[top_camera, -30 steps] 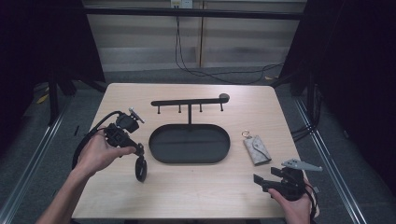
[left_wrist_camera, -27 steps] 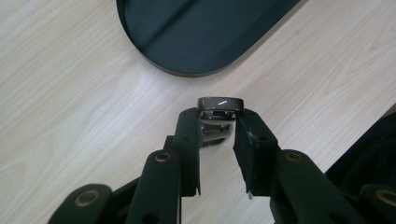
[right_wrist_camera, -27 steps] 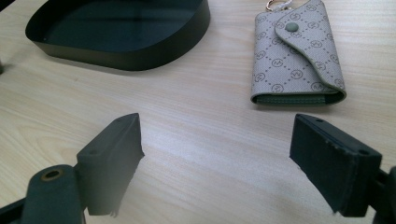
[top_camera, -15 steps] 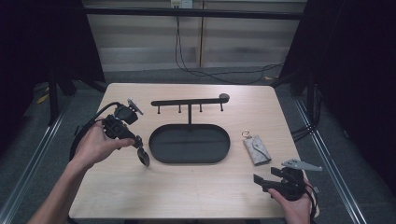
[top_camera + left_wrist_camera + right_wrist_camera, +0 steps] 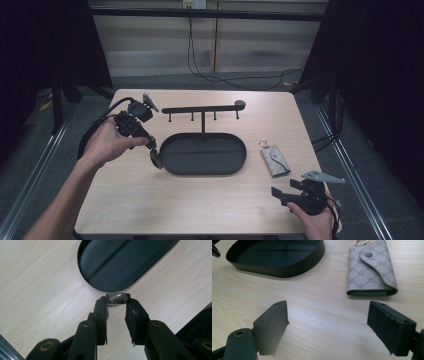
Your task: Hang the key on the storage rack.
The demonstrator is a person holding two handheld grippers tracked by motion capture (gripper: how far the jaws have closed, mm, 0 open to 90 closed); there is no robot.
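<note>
Black jaws of the left gripper (image 5: pixel 117 305) pinch a small dark watch (image 5: pixel 118 298) by its edges, just beside the tray (image 5: pixel 125 262). Such a thin hold might slip, dropping it on the table (image 5: pixel 37 290).

On the light wooden counter (image 5: pixel 200 200) you have a patterned grey key pouch (image 5: pixel 275 160) lying flat, well right of centre. It has a snap flap and a metal ring at its far end. In the right gripper view you can see the pouch (image 5: pixel 372 270) closed, its flap buttoned down, with bare wood all round it. Behind the counter you will notice a pale panelled wall (image 5: pixel 200 45) with a dark cable (image 5: pixel 192 55) hanging down it and trailing across the grey floor (image 5: pixel 240 80). Metal rails (image 5: pixel 45 155) run along the floor on both sides of the counter. Dark curtains (image 5: pixel 380 75) close in left and right.
</note>
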